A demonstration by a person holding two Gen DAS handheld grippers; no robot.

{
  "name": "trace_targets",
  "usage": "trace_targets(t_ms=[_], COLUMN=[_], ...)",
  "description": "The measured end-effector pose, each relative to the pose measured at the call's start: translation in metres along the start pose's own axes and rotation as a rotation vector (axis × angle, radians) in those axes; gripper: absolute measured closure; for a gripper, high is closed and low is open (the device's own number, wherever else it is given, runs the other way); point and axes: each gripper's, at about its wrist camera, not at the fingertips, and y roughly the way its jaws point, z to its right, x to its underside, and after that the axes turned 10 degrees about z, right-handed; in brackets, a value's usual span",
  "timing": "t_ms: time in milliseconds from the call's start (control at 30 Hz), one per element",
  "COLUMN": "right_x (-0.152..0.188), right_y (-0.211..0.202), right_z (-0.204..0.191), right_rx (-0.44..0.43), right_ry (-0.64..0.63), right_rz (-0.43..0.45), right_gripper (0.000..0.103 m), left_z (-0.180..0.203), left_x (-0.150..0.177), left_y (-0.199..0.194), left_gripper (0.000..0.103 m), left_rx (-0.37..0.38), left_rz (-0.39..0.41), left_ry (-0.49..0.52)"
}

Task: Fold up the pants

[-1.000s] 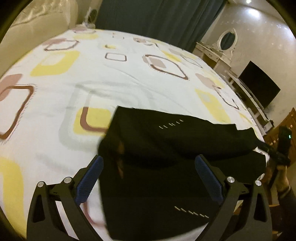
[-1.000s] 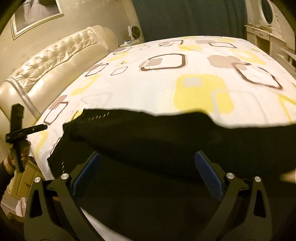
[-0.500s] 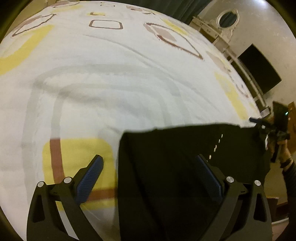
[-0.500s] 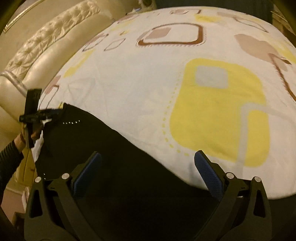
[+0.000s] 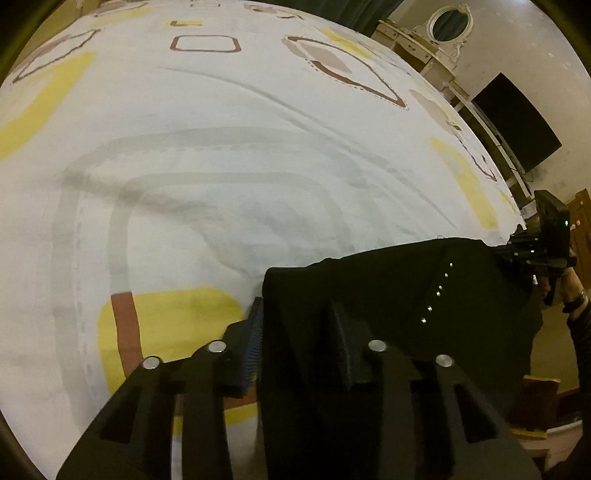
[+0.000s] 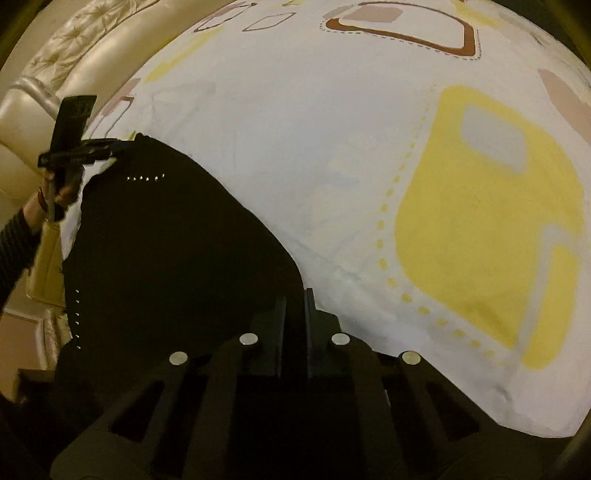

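Note:
Black pants point(image 5: 388, 288) with rows of small shiny studs lie folded near the edge of a bed with a white patterned sheet point(image 5: 221, 166). My left gripper point(image 5: 295, 321) points steeply down at the pants' left corner. Its jaws are closing, black cloth fills the gap between them, and the pads touch it. My right gripper point(image 6: 294, 302) is shut on the right corner of the pants point(image 6: 166, 240), with a thin strip of cloth between its fingers. Each gripper also shows in the other's view, the right gripper point(image 5: 517, 251) and the left gripper point(image 6: 107, 151), both at the pants' far corners.
The sheet point(image 6: 369, 147) stretches far beyond the pants. A cream padded headboard point(image 6: 55, 74) runs along the left. A white dresser with an oval mirror point(image 5: 448, 22) and a dark screen point(image 5: 517, 122) stand past the bed's right side. A person's hand point(image 5: 569, 291) holds the right gripper.
Both grippers came down and forward to the pants' top edge. Their jaws, wide open before, have closed on the two corners of the cloth.

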Motion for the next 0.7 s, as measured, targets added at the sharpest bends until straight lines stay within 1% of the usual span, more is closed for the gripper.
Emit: trace_targets(t_ms=[33,67,100,167,267,333,367,467,600,633,700], right_x=[-0.001,-0.003,-0.004,-0.012,-0.019,-0.018,-0.014,0.003,0.036,0.049,0.067], right_y=[-0.003,-0.006,-0.010,-0.021,-0.038,-0.051,-0.058,-0.077,-0.095,-0.101,-0.108], right_z=[-0.003,-0.003,-0.002,-0.001,-0.005,-0.013,-0.021,-0.044,-0.079,-0.089,-0.102], right_rx=[0.025,0.045,0.066,0.115,0.209,0.240,0.267,0.305,0.333,0.343,0.344], right_ry=[-0.015,-0.023,-0.025,-0.013,-0.028,-0.047,-0.076,-0.130,-0.188,-0.206,-0.220], right_rz=[0.011,0.024,0.043,0.100,0.185,0.239,0.270,0.345,0.413,0.427,0.445], right_gripper=[0.096,0.096,0.096,0.096,0.096,0.096,0.096,0.096,0.096,0.096,0.096], left_z=[0.002,0.005,0.010,0.016,0.014,0.015,0.017,0.027,0.041,0.046,0.052], left_x=[0.000,-0.001,-0.003,-0.010,-0.020,-0.021,-0.019,-0.006,0.020,0.027,0.039], left_y=[-0.001,-0.002,-0.005,-0.011,-0.032,-0.042,-0.048,-0.068,-0.097,-0.105,-0.116], left_gripper=[0.092,0.095,0.096,0.097,0.097,0.097,0.097,0.098,0.098,0.098,0.098], left_rx=[0.014,0.021,-0.002,-0.008,0.019,0.041,0.051,0.068,0.104,0.112,0.117], left_rz=[-0.001,0.004,0.026,0.075,0.176,0.212,0.225,0.255,0.296,0.306,0.311], left_ry=[0.005,0.007,0.025,0.027,-0.024,-0.048,-0.052,-0.044,-0.061,-0.061,-0.068])
